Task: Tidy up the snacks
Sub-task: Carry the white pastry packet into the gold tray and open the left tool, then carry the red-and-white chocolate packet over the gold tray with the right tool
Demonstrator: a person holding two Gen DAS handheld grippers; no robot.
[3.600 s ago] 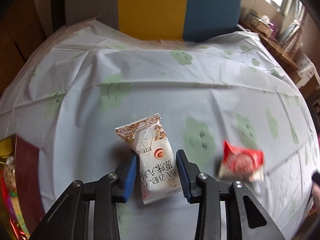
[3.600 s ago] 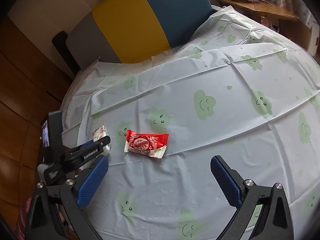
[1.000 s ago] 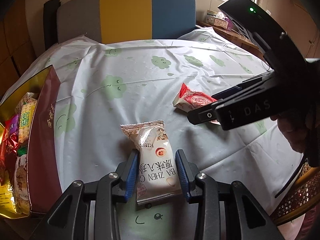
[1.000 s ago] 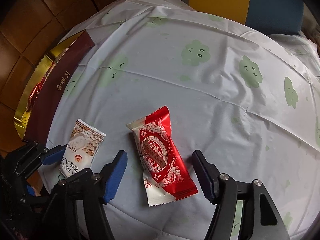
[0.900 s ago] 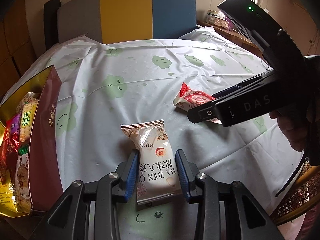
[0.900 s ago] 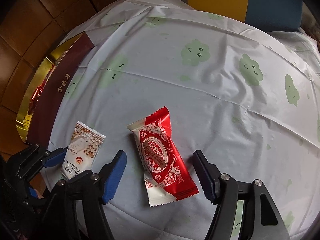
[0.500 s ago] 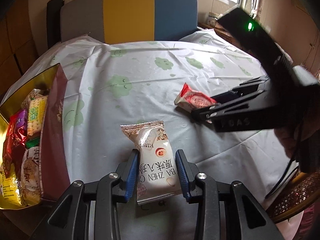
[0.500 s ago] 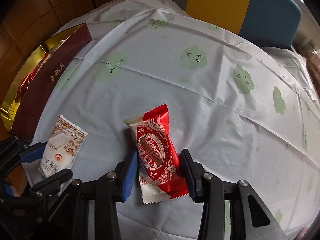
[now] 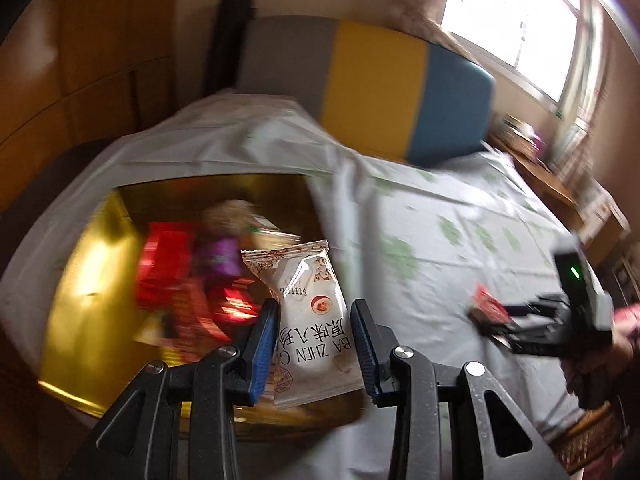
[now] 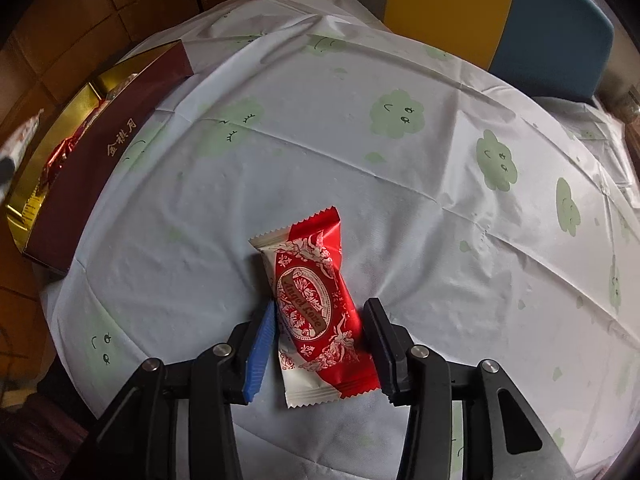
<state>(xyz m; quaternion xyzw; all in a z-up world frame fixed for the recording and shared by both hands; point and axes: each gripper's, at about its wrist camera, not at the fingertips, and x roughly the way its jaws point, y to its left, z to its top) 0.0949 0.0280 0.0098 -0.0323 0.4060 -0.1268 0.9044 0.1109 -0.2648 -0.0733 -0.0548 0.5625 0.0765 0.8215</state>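
In the left wrist view, your left gripper (image 9: pixel 314 338) holds the white snack (image 9: pixel 310 312) firmly between its blue pads. The snack hangs over the gold box (image 9: pixel 88 280), which lies ahead and to the left of the tongs. The step in hand, as I judge it, is to carry this snack to the box; next you need to bring it well inside the rim and then open the jaws. The picture is blurred, so the packets in the box are only red and purple patches, and I cannot name them. At the far right your right gripper (image 9: pixel 494 322) and hand (image 9: pixel 600 360) are partly cut off.

In the right wrist view, your right gripper (image 10: pixel 320 334) stands narrow around the red snack (image 10: pixel 316 300), which lies on the tablecloth (image 10: pixel 400 184). The jaws have just been closing, and the pads seem to touch the wrapper. The next move here, I think, is to lift it. The box (image 10: pixel 100 148) is far to the left, and its inside is mostly hidden behind its dark wall.
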